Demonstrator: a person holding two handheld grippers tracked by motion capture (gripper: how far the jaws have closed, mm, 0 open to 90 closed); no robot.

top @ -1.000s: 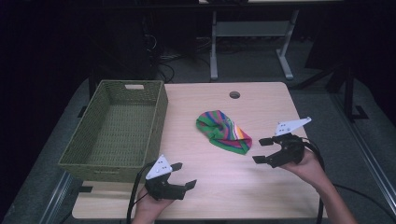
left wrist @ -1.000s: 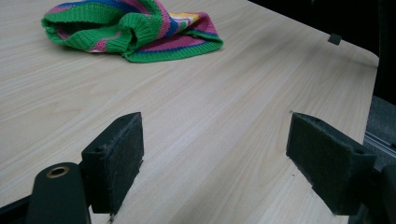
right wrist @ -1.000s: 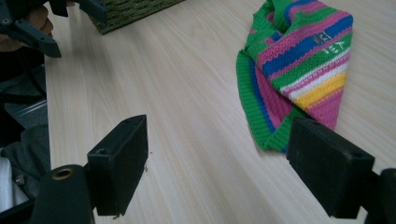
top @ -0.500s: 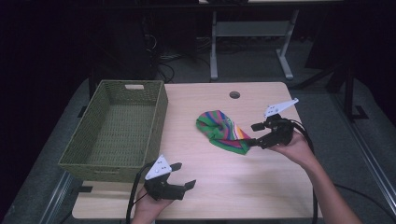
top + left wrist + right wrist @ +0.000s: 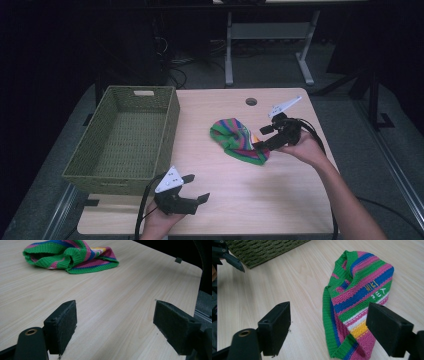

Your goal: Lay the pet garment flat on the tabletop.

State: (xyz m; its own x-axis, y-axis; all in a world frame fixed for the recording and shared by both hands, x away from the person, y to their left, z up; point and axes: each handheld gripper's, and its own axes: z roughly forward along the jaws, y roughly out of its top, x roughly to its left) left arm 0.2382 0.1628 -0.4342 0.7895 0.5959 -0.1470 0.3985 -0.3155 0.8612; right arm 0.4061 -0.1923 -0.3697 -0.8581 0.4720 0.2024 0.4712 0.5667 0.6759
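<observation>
The wooden table (image 5: pixel 240 200) carries a green woven basket (image 5: pixel 125 137) along its left edge, standing empty. Right of the table's middle, toward the right edge, lies a knitted striped beanie (image 5: pixel 237 139) in green, pink, blue and yellow, crumpled flat, its long axis running from the far left down toward the near right.

The right gripper (image 5: pixel 264 137) is by far the nearer one: its jaws stand spread wide and hold nothing, right at the near-right end of the beanie, one of them reaching over the knit. In the right gripper view the beanie (image 5: pixel 359 302) sits ahead of the jaws and off to the right-hand one, so the grab looks to need a slight shift that way before closing.

The left gripper (image 5: pixel 192 189) rests near the front edge, well apart from the beanie, jaws likewise released and empty.

White stitched letters on a green stripe read "PEA"; yellow marks above them are not legible.
</observation>
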